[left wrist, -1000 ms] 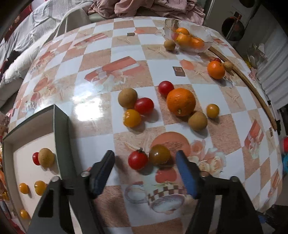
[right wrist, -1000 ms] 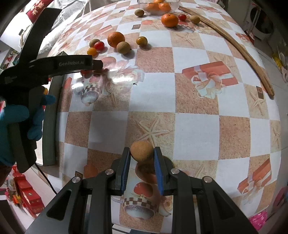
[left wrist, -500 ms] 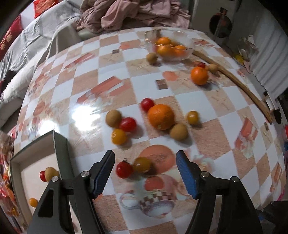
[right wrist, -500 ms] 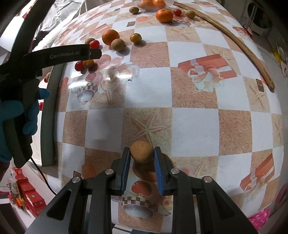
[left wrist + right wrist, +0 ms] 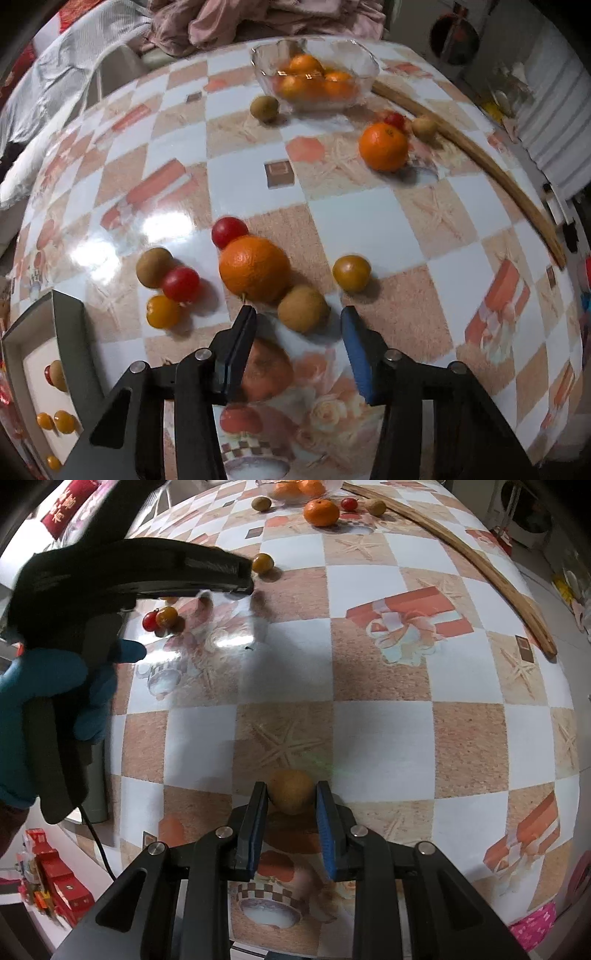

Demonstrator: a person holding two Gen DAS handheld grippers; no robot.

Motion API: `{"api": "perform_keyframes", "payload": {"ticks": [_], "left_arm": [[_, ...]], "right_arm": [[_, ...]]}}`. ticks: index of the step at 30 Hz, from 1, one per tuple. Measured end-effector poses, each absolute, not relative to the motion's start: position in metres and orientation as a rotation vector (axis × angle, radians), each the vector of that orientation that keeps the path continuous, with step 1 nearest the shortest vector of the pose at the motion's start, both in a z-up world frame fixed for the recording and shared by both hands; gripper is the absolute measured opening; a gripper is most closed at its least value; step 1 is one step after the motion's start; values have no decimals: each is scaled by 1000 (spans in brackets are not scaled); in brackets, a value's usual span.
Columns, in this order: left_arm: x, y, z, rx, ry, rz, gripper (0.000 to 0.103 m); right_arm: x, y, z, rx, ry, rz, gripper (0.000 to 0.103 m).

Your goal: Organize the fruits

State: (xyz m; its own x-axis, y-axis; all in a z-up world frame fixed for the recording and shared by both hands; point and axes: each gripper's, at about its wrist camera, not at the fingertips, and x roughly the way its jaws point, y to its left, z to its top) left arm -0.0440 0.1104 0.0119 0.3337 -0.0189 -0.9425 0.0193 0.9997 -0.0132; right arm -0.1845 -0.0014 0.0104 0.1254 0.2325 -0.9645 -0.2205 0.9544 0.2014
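My left gripper [image 5: 298, 318] is open, its fingers on either side of a brown kiwi-like fruit [image 5: 303, 308] on the table. Just beyond lie a large orange [image 5: 254, 268], a dark yellow tomato [image 5: 351, 273], red tomatoes [image 5: 181, 284] and another brown fruit [image 5: 153, 261]. My right gripper [image 5: 291, 794] is shut on a brown round fruit [image 5: 291, 791], held above the near part of the table. The left gripper's body [image 5: 140, 572] shows in the right wrist view.
A glass bowl [image 5: 364, 61] of oranges stands at the far side, with a loose orange [image 5: 383, 146] and small fruits nearby. A grey tray [image 5: 68, 332] with several small fruits sits at the left edge. A wooden stick [image 5: 480, 158] lies along the right.
My left gripper has moved forward past the red and dark tomatoes, and now brackets the brown fruit by the large orange. My right gripper has kept hold of its brown fruit.
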Motion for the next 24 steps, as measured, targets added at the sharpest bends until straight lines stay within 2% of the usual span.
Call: {"api": "perform_keyframes", "payload": {"ticks": [1, 2, 24], "left_arm": [[-43, 110, 13, -5, 1225, -16, 34], [-42, 109, 14, -9, 1224, -12, 30], [-94, 162, 59, -153, 1191, -104, 30]], "right_arm": [[-184, -3, 11, 12, 1406, 328, 28], [-184, -4, 11, 16, 1406, 326, 28], [-179, -30, 33, 53, 1390, 308, 28]]}}
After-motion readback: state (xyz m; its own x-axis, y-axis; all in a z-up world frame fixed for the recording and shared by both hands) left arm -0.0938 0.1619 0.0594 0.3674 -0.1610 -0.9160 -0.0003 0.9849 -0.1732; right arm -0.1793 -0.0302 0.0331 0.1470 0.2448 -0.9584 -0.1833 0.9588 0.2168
